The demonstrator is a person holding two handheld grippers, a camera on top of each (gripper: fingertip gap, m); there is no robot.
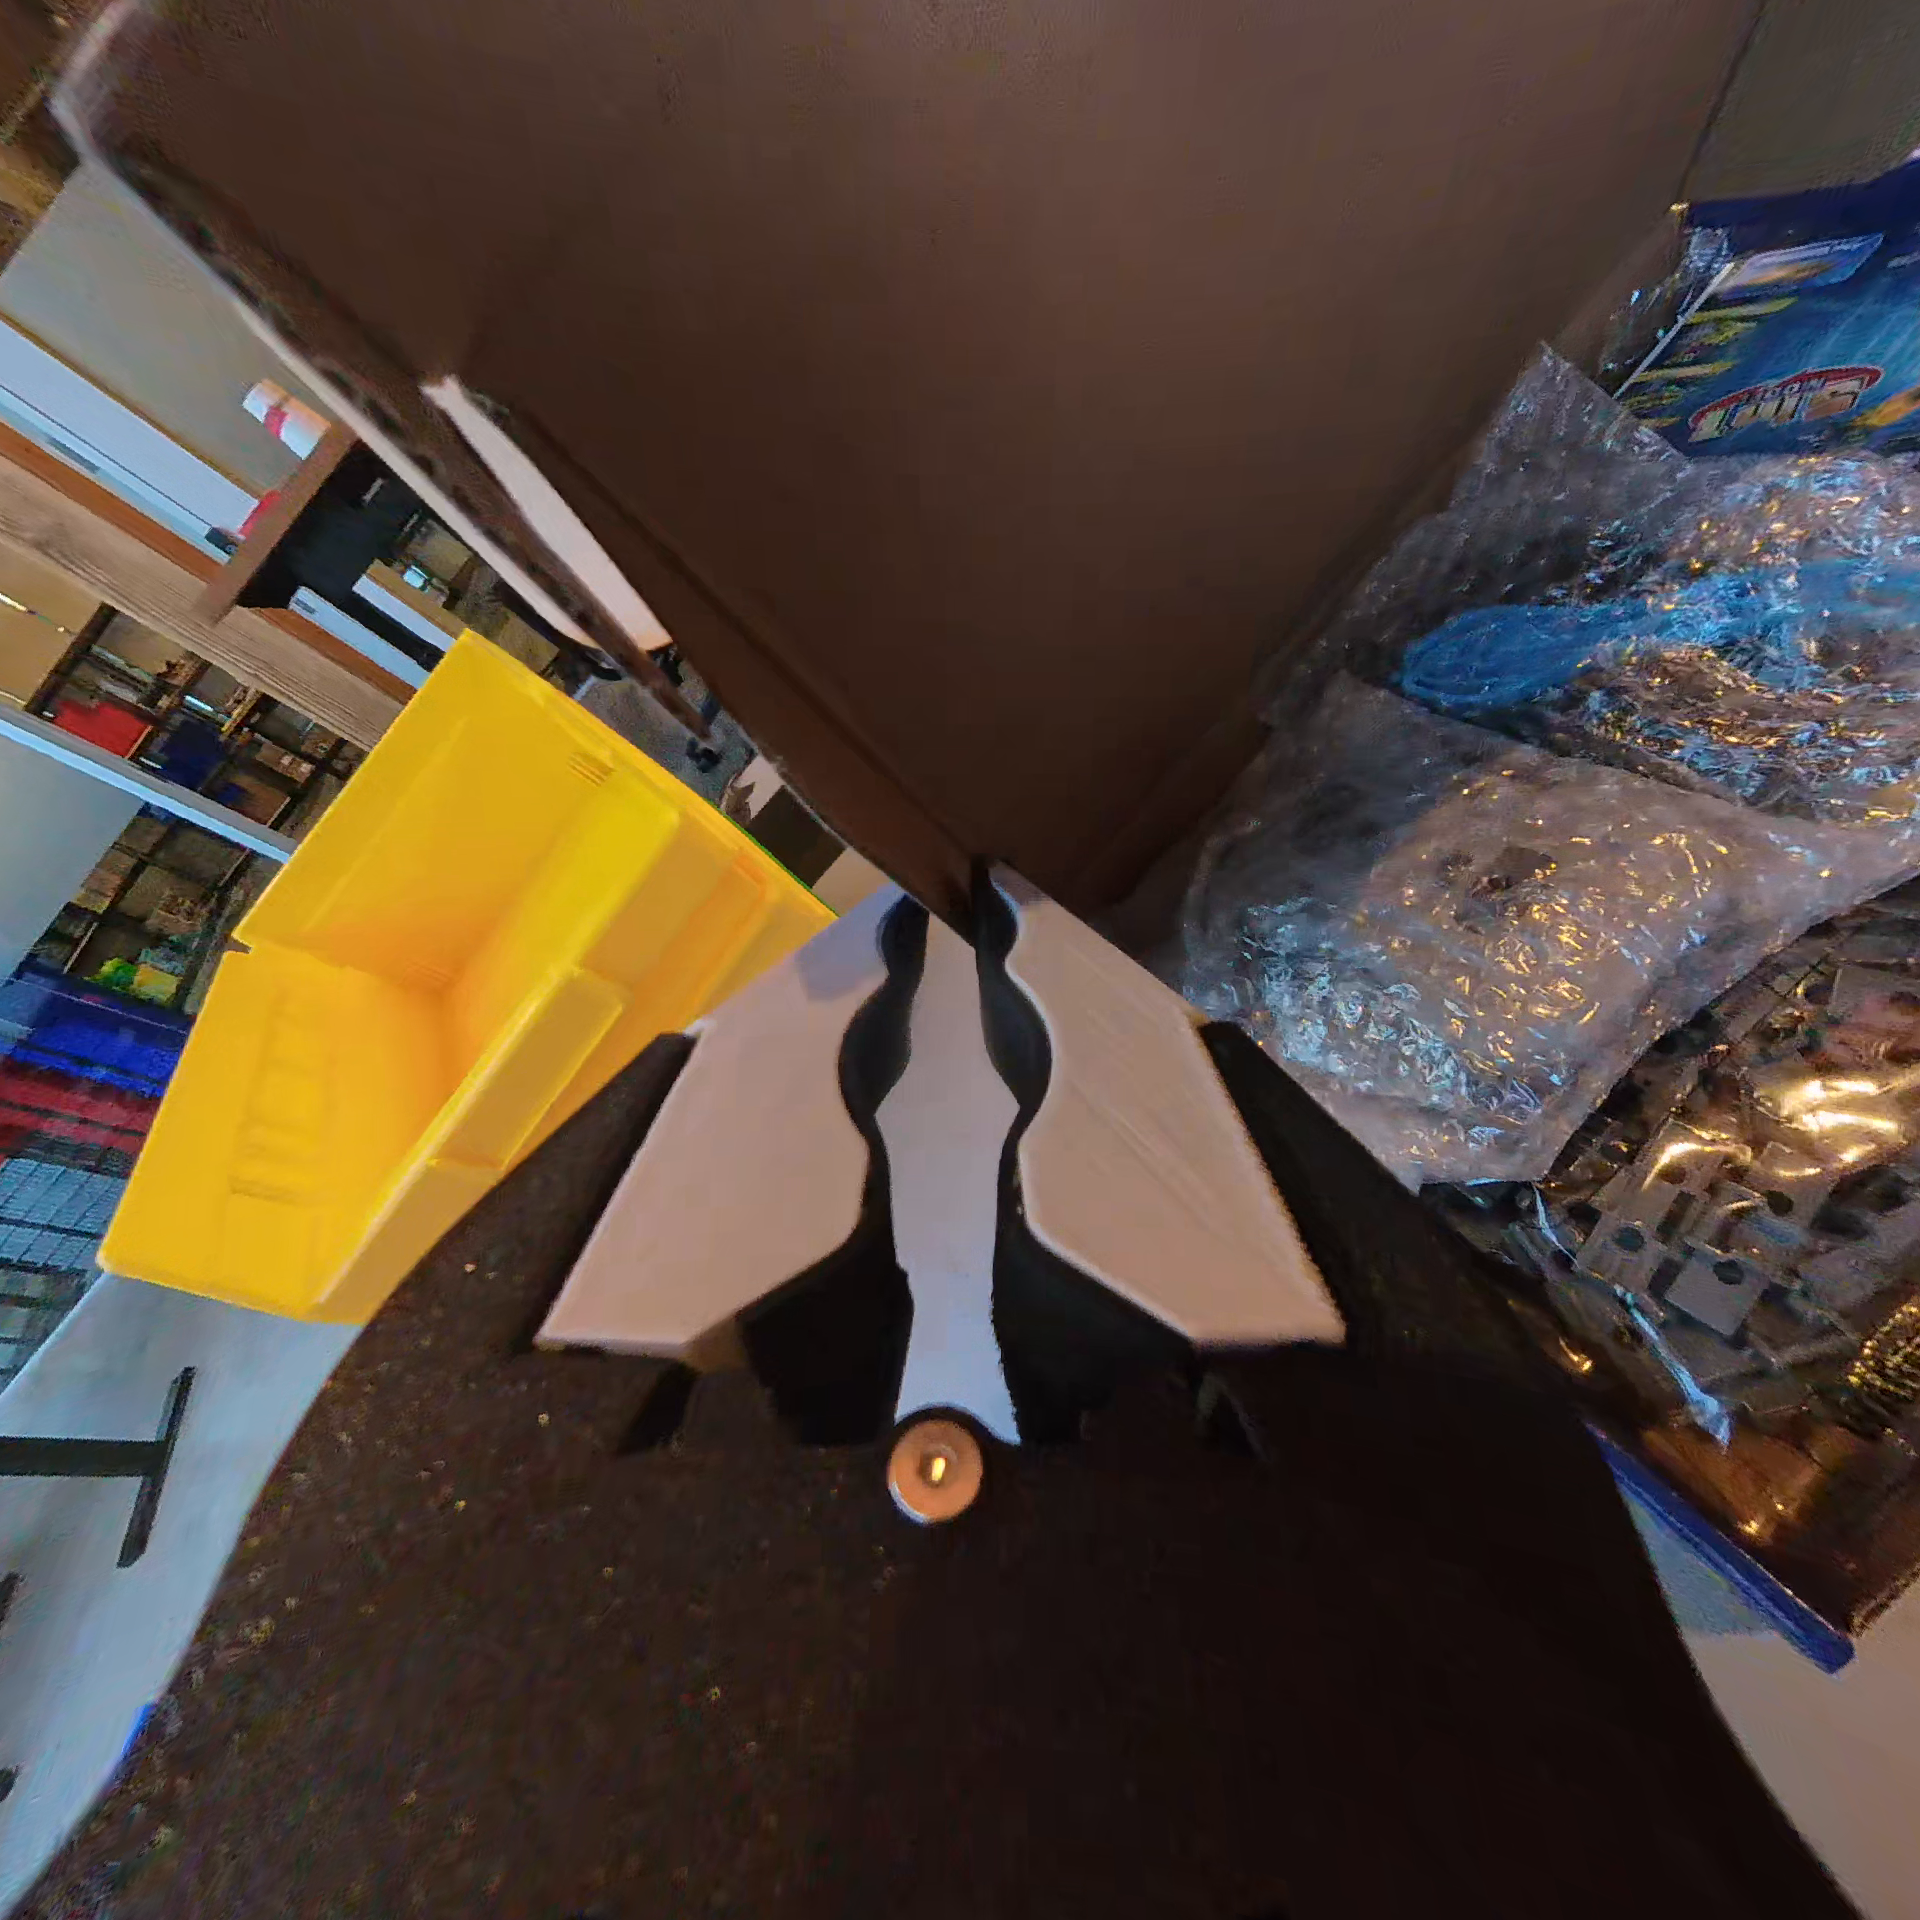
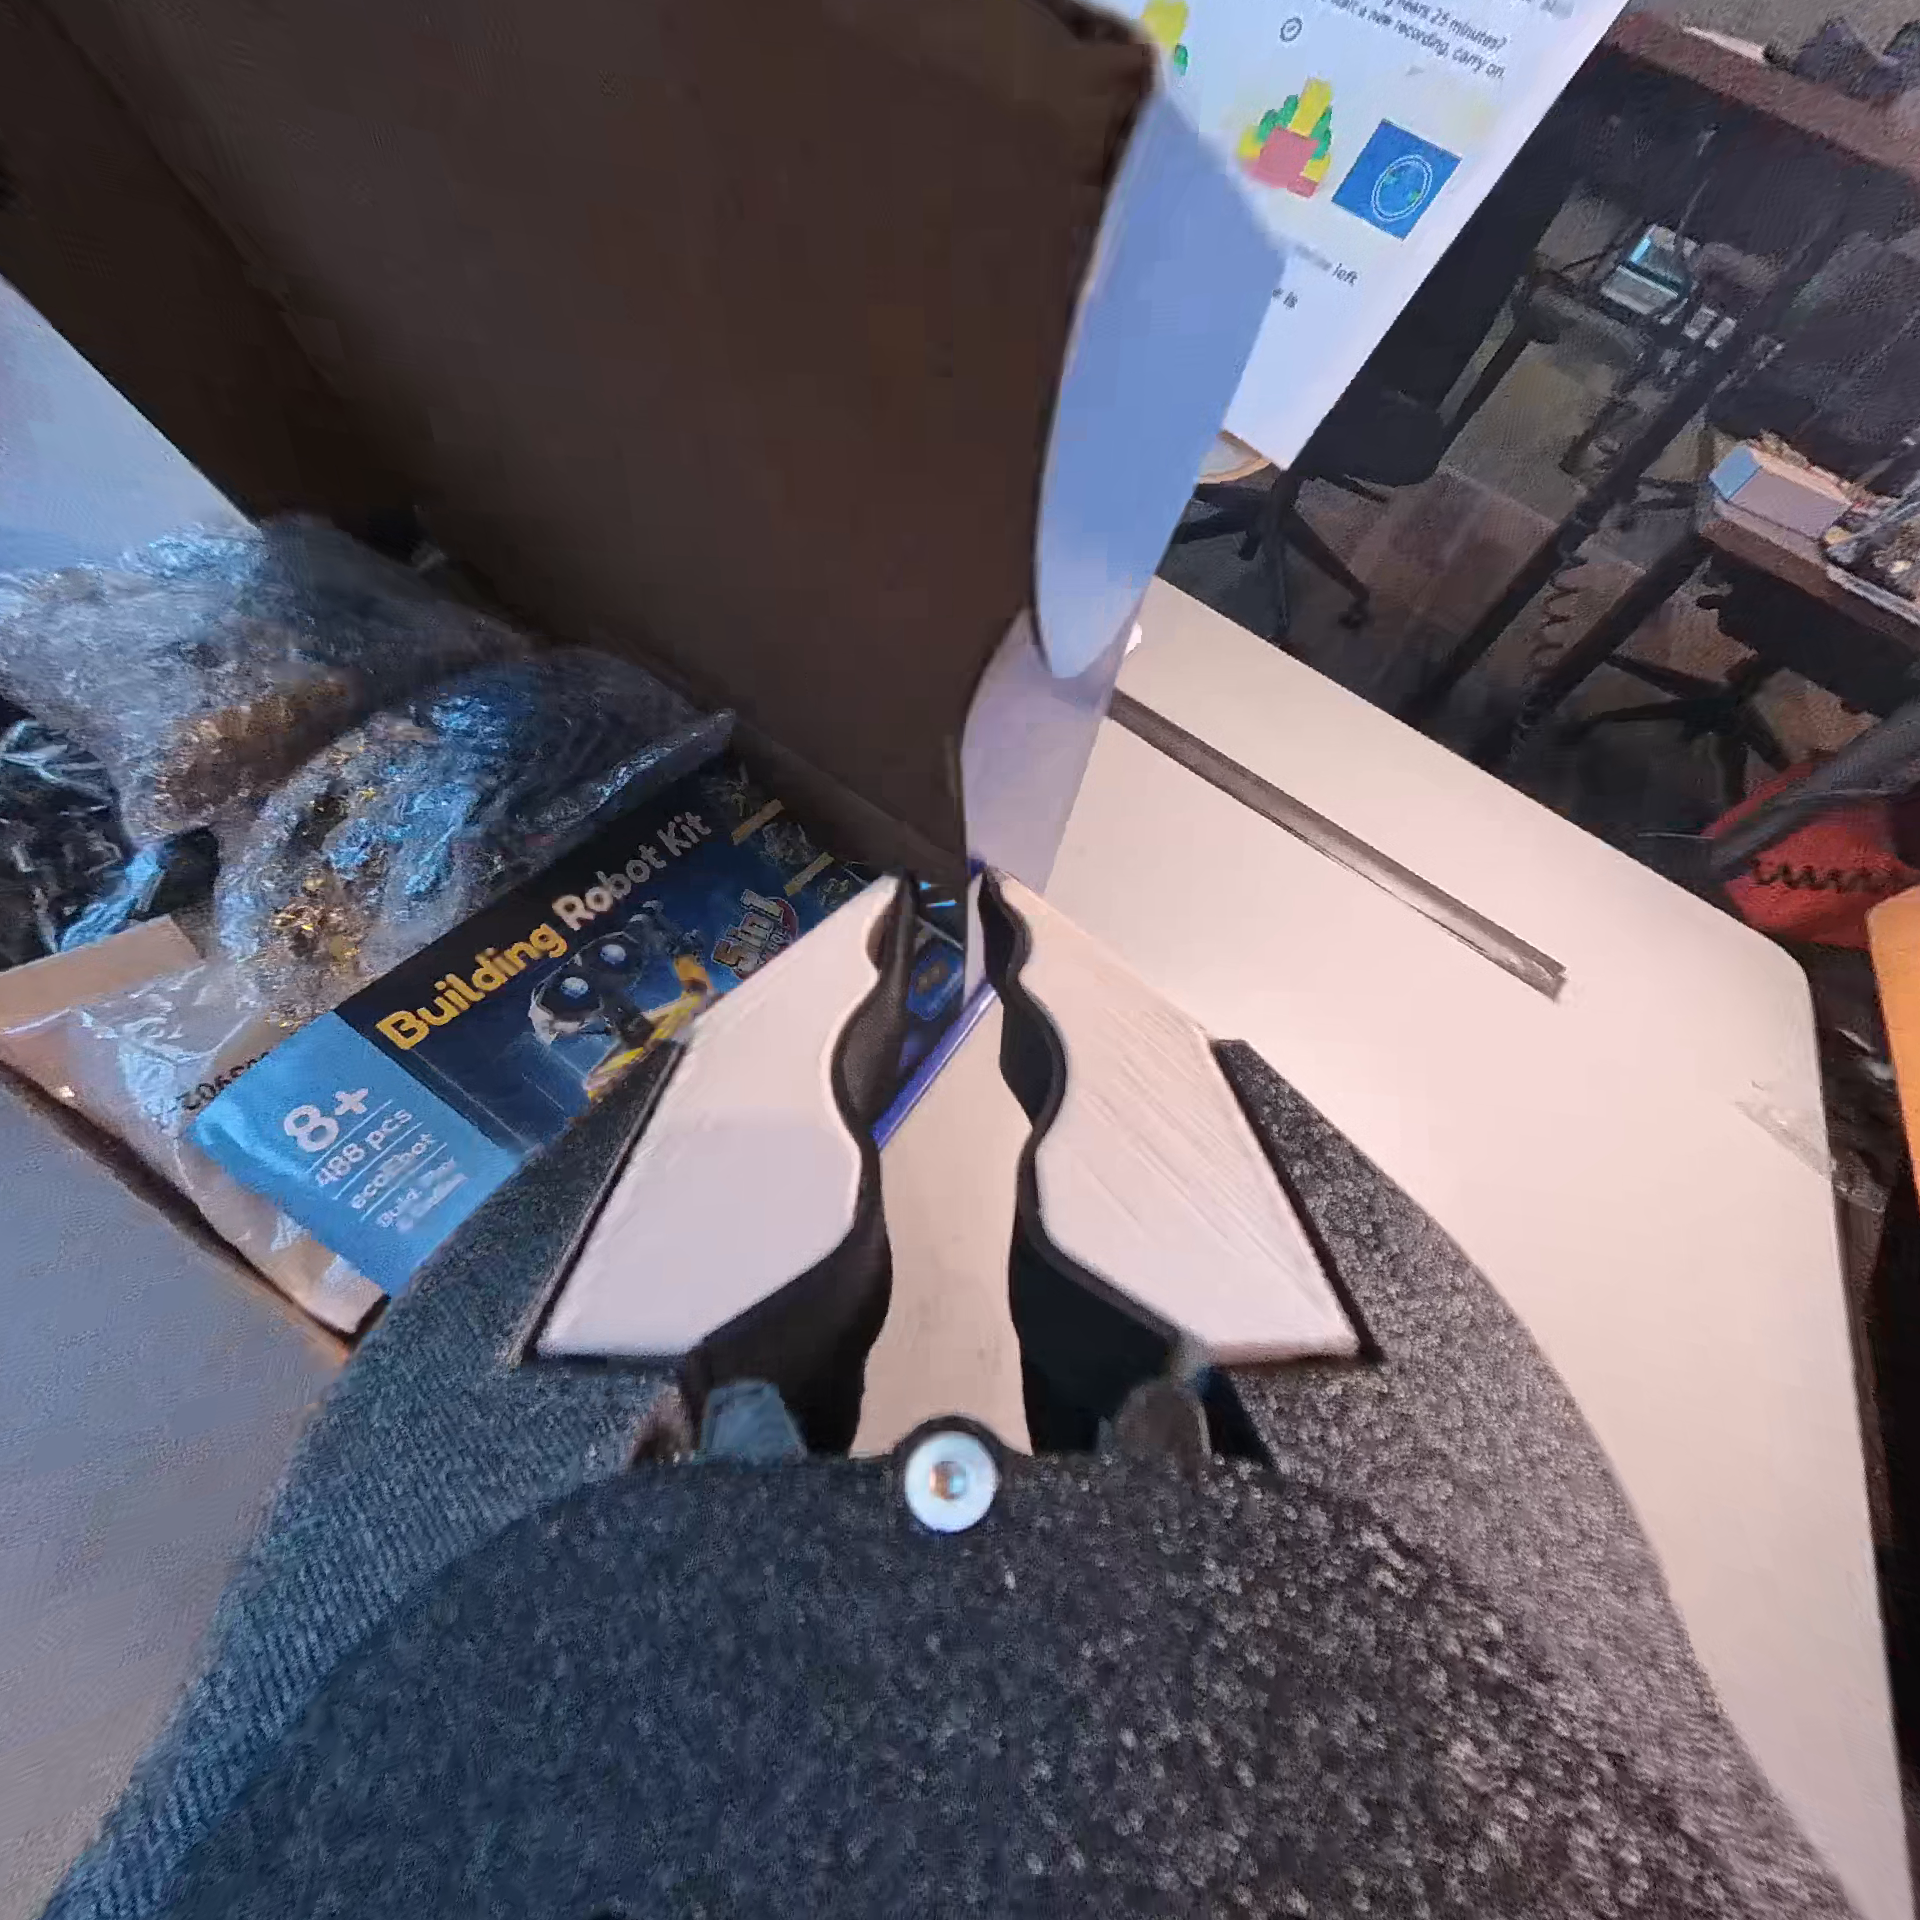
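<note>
An open cardboard box has a brown flap (image 1: pixel 935 364) that fills the upper middle of the left wrist view. My left gripper (image 1: pixel 951 894) is shut on the flap's lower edge. In the right wrist view another brown flap (image 2: pixel 623 364) with a white outer face stands upright, and my right gripper (image 2: pixel 945 883) is shut on its lower corner. Inside the box lie clear plastic bags of small parts (image 1: pixel 1507 935) (image 2: pixel 312 748) and a blue printed booklet (image 1: pixel 1797 343) (image 2: pixel 499 1039).
An empty yellow plastic bin (image 1: pixel 436 987) stands just left of the box. The box rests on a white table (image 2: pixel 1455 1195) that reaches to the right, with a dark strip across it. A white printed sheet or screen (image 2: pixel 1382 177) stands behind. Dark desks and chairs lie beyond. About 30 centimeters separates my left fingertips from my right.
</note>
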